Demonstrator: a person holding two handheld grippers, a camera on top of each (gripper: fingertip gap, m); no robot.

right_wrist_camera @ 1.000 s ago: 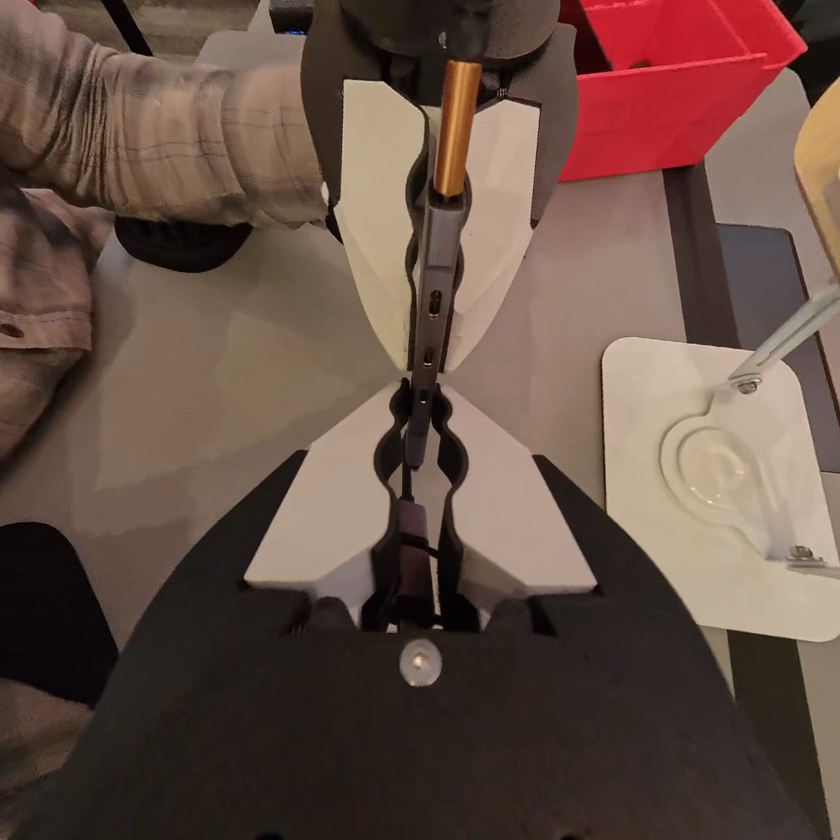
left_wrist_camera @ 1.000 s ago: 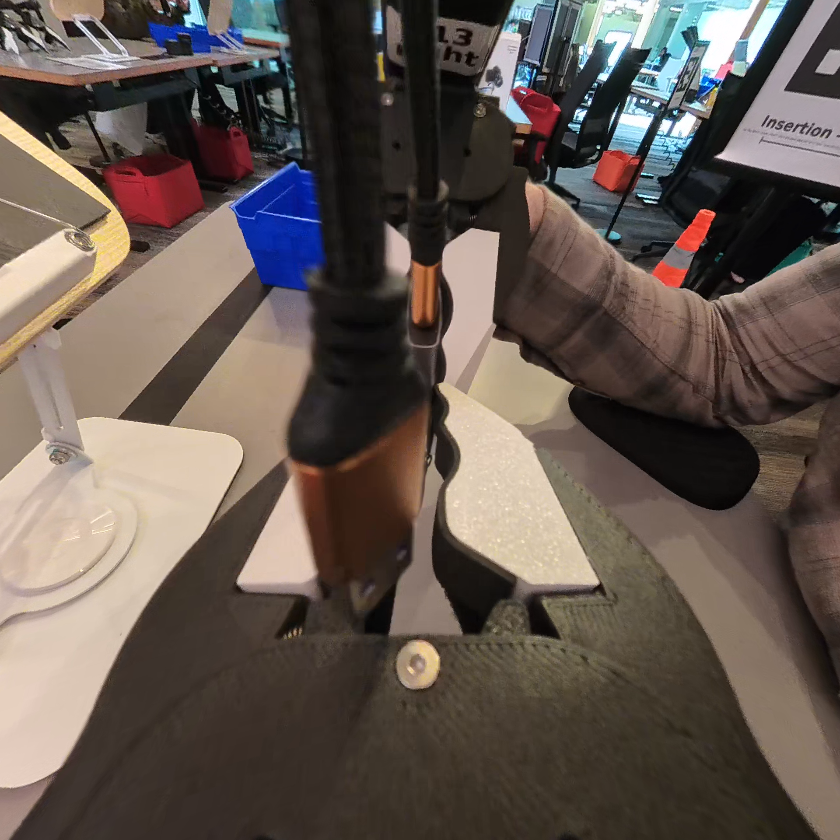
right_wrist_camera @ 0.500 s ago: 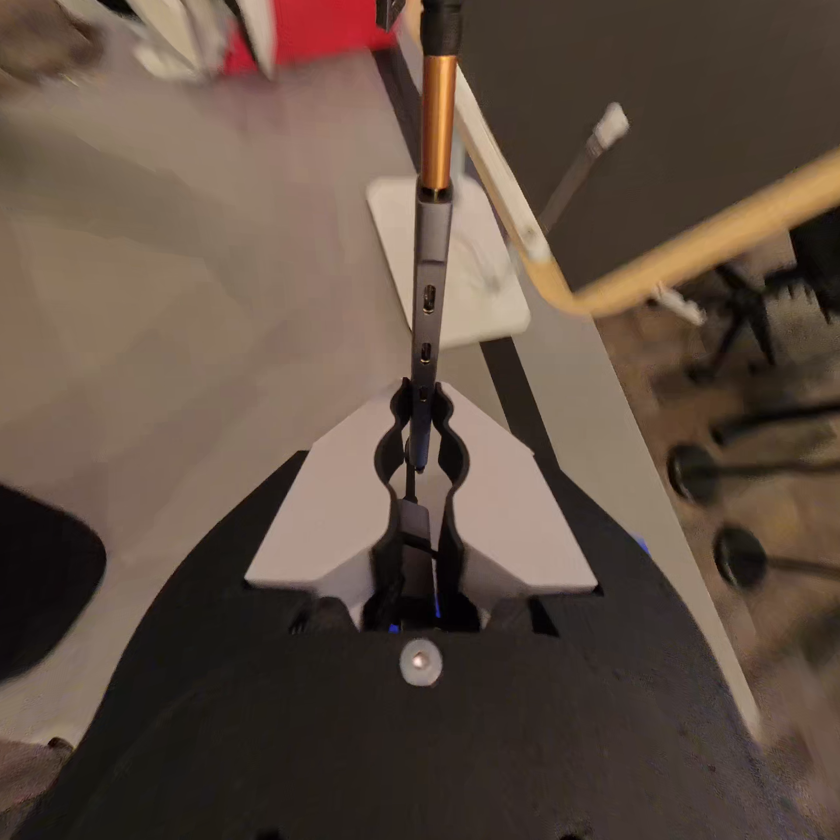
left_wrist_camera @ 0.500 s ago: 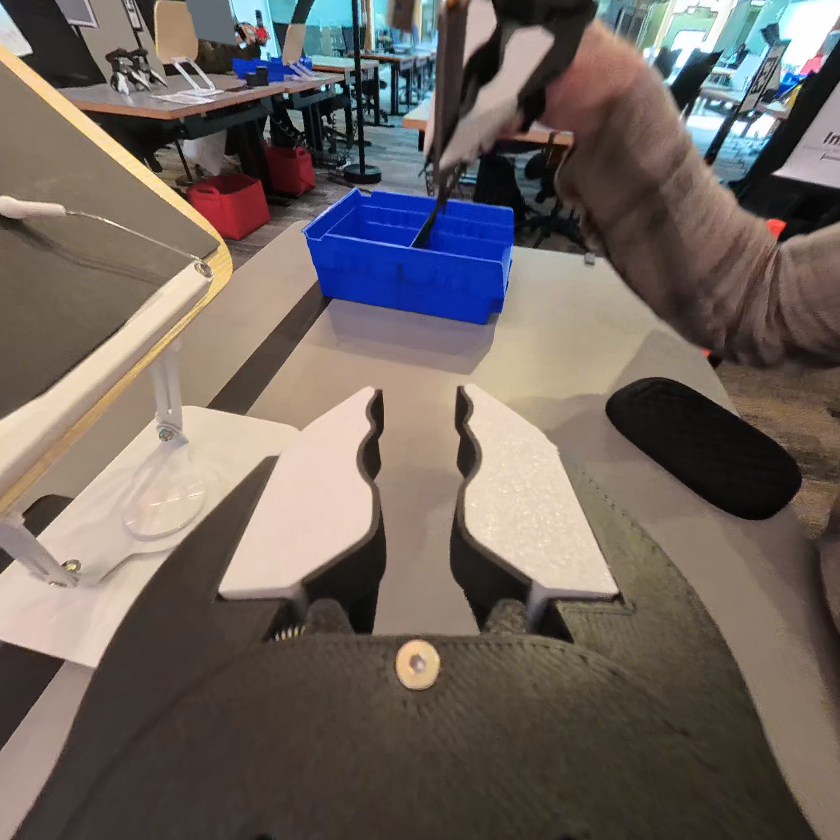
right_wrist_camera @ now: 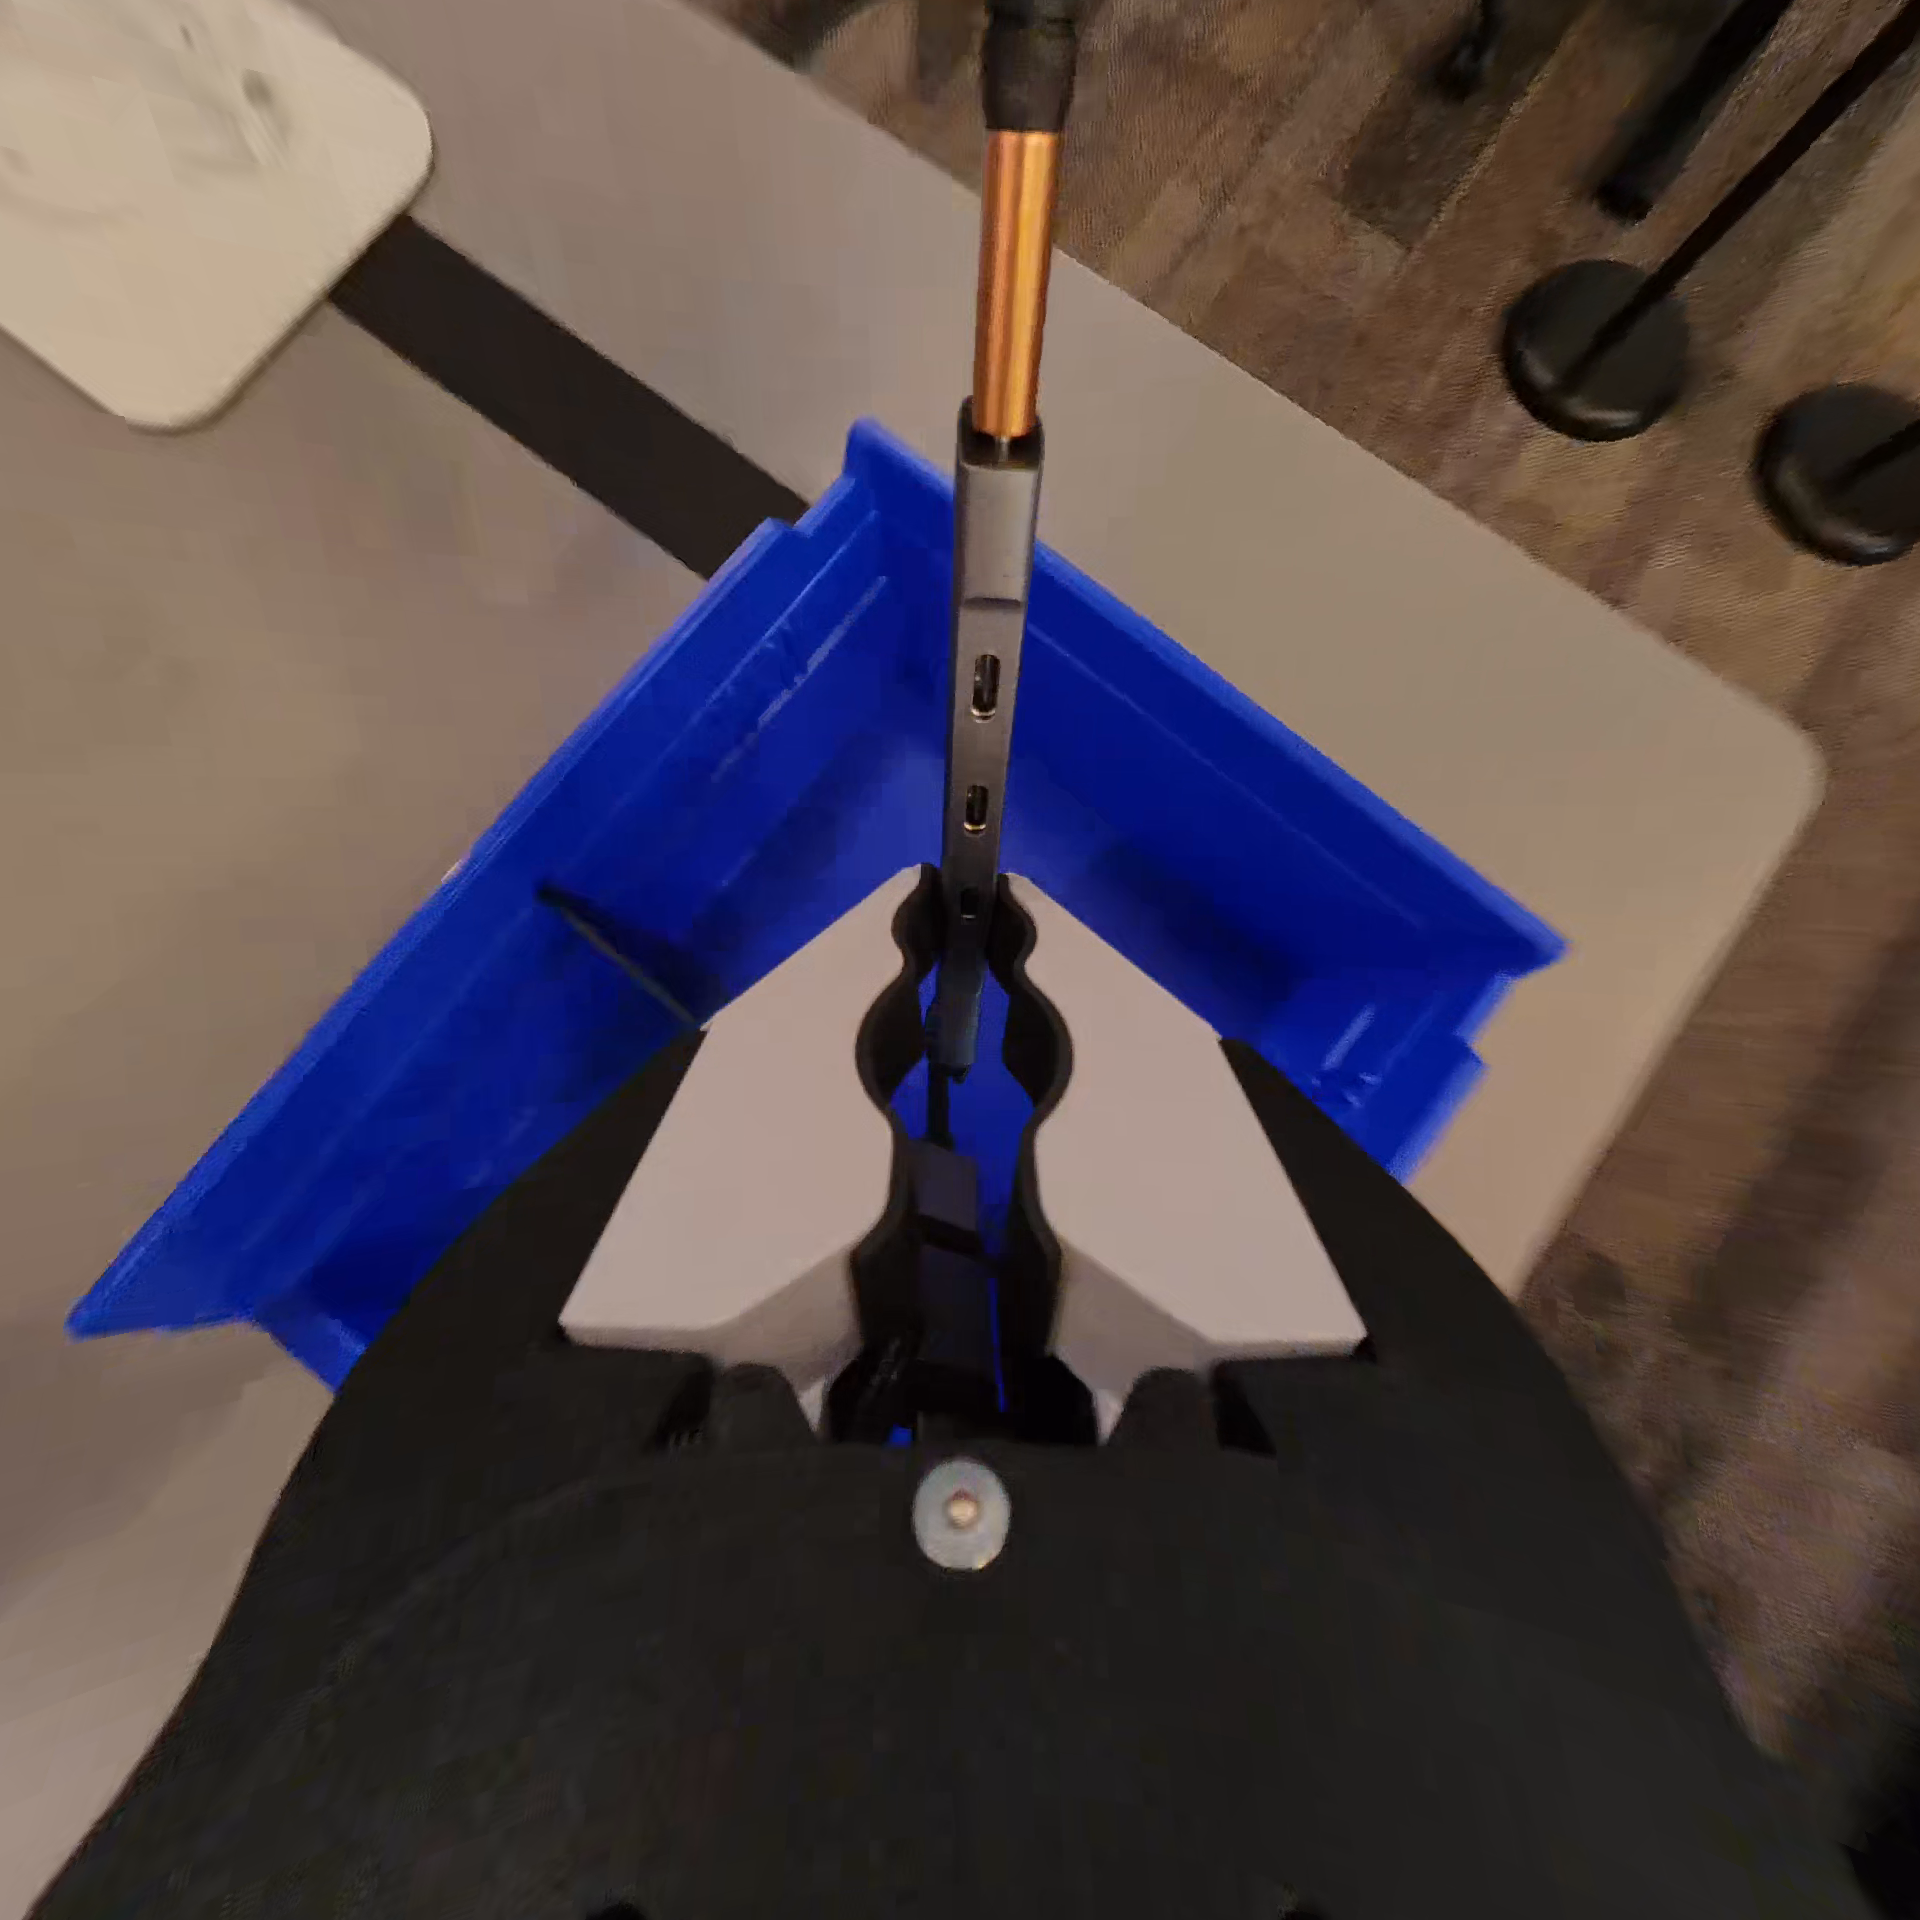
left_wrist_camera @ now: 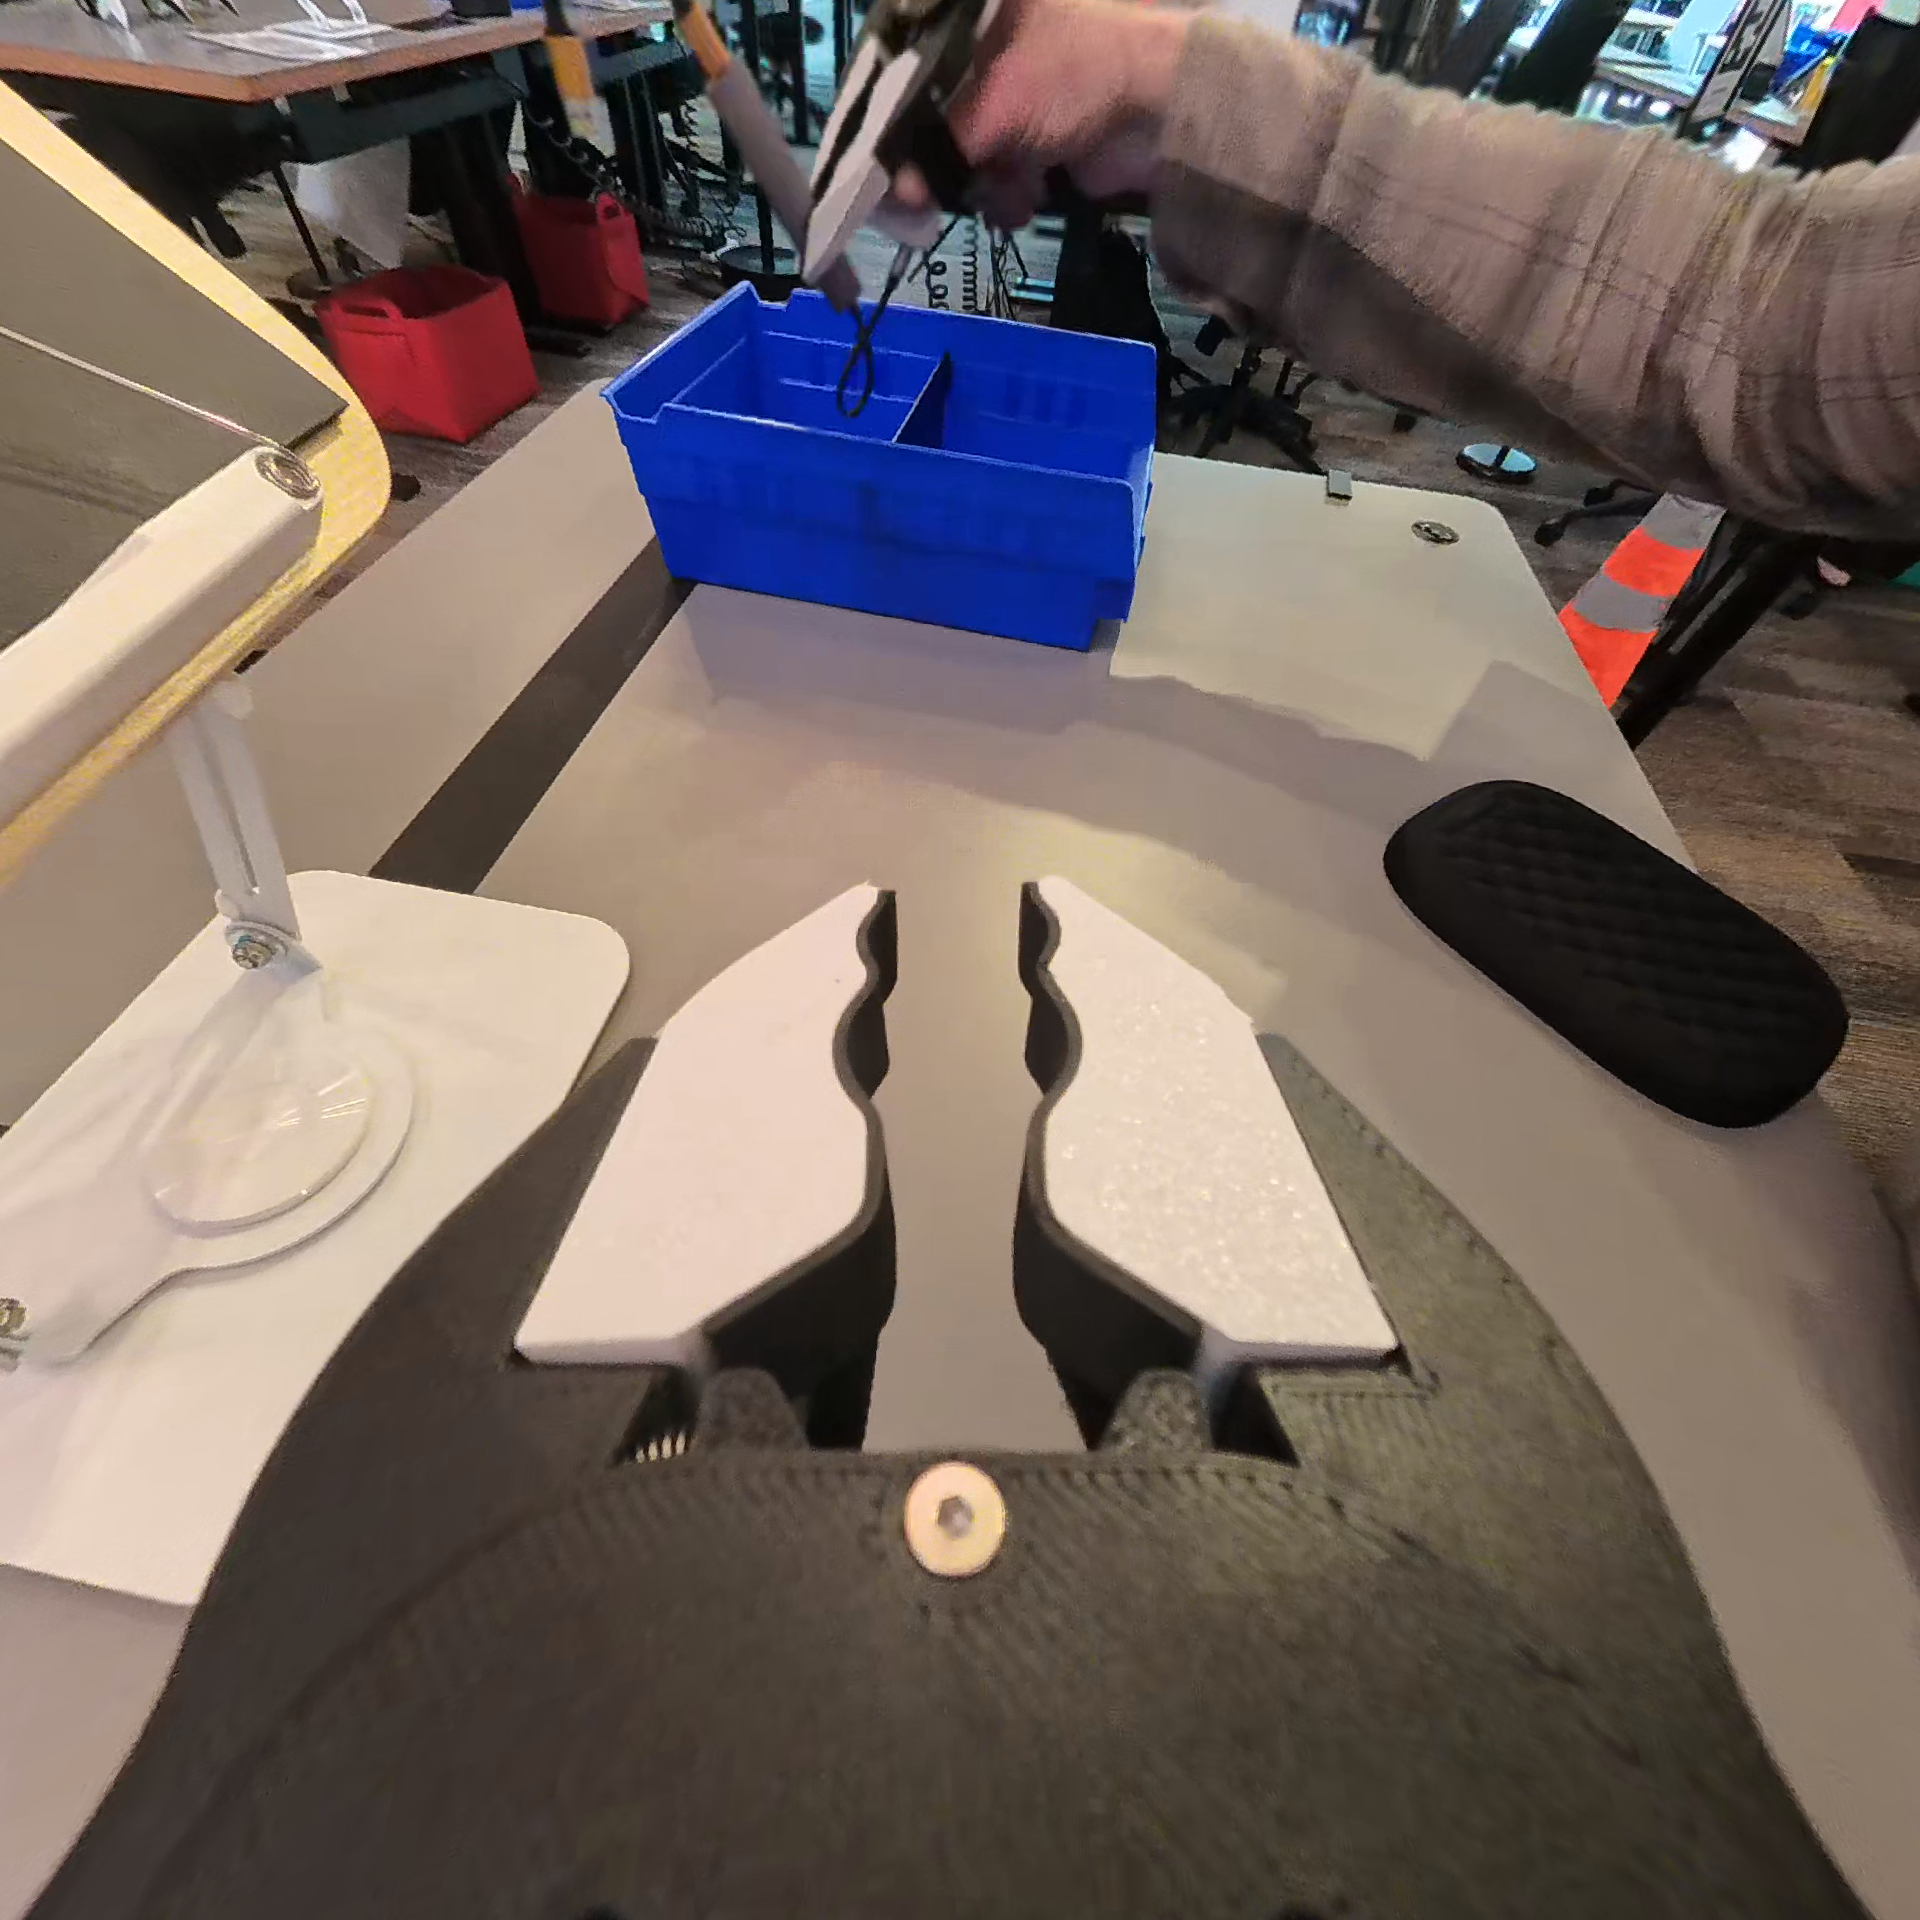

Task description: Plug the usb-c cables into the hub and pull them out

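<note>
Right wrist view — right gripper (right_wrist_camera: 961, 894) clamps hub (right_wrist_camera: 982, 727) above blue bin (right_wrist_camera: 644, 883).

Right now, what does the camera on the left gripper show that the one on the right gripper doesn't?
Only the left wrist view shows the open, empty left gripper, the black padded wrist rest and a person's sleeved arm.

Only the right wrist view shows the slim grey hub's side ports and the copper-coloured plug at its far end.

Both show the blue plastic bin, the grey table and the right gripper clamped on the hub.
</note>
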